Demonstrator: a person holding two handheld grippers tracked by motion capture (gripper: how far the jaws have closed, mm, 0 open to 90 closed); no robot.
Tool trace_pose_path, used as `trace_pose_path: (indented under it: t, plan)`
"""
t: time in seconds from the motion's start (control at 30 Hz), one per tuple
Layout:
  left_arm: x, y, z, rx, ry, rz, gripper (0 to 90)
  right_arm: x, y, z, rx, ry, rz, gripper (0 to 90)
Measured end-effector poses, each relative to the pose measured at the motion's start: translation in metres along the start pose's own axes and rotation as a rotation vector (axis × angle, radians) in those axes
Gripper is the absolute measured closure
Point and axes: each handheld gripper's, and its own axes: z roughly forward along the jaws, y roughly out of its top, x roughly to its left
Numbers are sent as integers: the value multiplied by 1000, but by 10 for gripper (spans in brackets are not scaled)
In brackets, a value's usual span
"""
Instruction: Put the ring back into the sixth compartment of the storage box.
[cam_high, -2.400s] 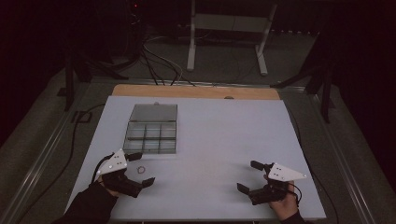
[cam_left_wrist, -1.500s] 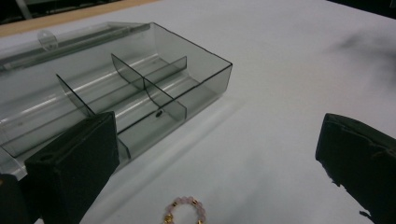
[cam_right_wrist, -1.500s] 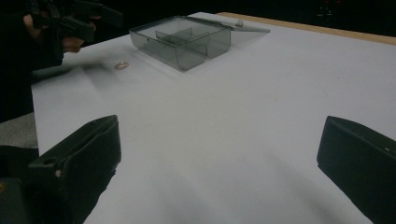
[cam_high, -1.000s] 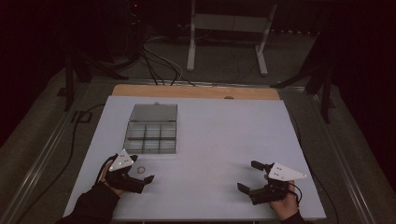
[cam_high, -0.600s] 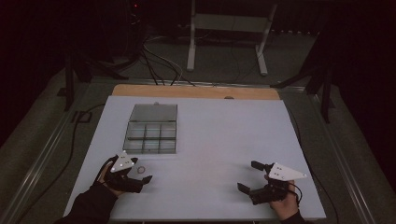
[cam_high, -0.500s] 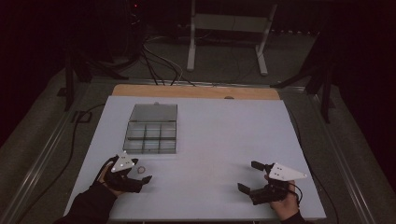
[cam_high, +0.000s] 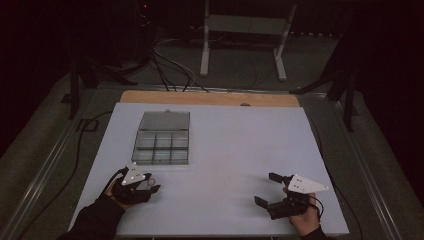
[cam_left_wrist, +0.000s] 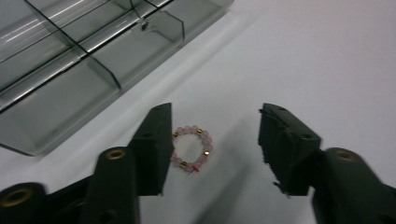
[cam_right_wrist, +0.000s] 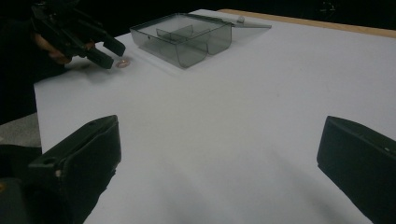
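Left gripper view: I see the bead ring (cam_left_wrist: 190, 148) flat on the counter (cam_left_wrist: 303, 56) by the box (cam_left_wrist: 93, 51), left gripper (cam_left_wrist: 212, 140) jaws closing around it, still apart; light, rolly—pinch across beads; right gripper (cam_right_wrist: 219, 154) jaws wide, empty.

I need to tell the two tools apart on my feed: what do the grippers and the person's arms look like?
Both are alike: the left gripper and right gripper have black, blocky jaws on black bodies, each topped by a pale grey three-cornered plate with small dots. The left gripper view shows brass-coloured fittings in its jaws. The left forearm wears a dark sleeve.
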Motion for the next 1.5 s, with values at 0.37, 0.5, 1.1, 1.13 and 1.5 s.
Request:
trace_pose_path:
  t: [0.37, 0.5, 1.1, 1.13, 1.5]
  plan:
    - [-1, -1, 4, 30, 11, 56, 635, 0, 0, 1, 5, 3, 3, 0]
    - [-1, 1, 5, 35, 30, 64, 673, 0, 0, 1, 5, 4, 5, 0]
    - [-1, 6, 10, 112, 19, 29, 831, 0, -1, 2, 12, 6, 1, 0]
    - [-1, 6, 10, 113, 18, 20, 835, 0, 0, 2, 13, 6, 1, 0]
    - [-1, 9, 12, 132, 24, -9, 881, 1, 0, 2, 14, 9, 1, 0]
